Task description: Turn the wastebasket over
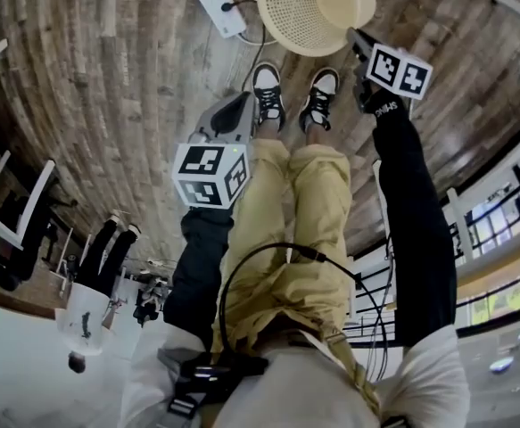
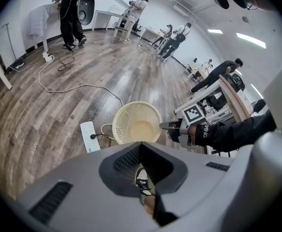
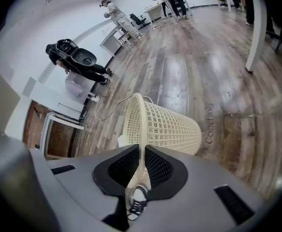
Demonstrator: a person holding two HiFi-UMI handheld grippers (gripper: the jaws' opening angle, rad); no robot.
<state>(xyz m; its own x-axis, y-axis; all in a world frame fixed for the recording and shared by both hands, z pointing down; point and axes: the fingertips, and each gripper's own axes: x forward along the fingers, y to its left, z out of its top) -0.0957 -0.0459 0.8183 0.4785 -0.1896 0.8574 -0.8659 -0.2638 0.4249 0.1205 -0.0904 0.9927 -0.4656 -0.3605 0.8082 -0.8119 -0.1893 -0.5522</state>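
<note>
Your right gripper (image 3: 141, 154) was clamped on the rim of the cream plastic lattice wastebasket (image 3: 172, 127). The thin rim ran upright between the two dark pads, which pressed it from both sides. From that grip the basket was tipped on its side, with its mouth turned back towards the tool and its closed base pointing away from the jaws, over the grey-brown wood-plank floor (image 3: 228, 81). Whether its wall touched the floor, I could not tell.

Your left gripper (image 2: 141, 146) had its jaws together with nothing held. Only your black-and-white shoe (image 2: 141, 180) showed through the slit beyond them. This gripper hung apart from the basket, nearer your body, and looked into the open mouth straight ahead of it. Seen from that tool, a white power strip (image 2: 88, 137) lay just left of the basket, with a white cable (image 2: 63, 87) running off across the floor. From there, your right gripper met the rim on the basket's right side.
</note>
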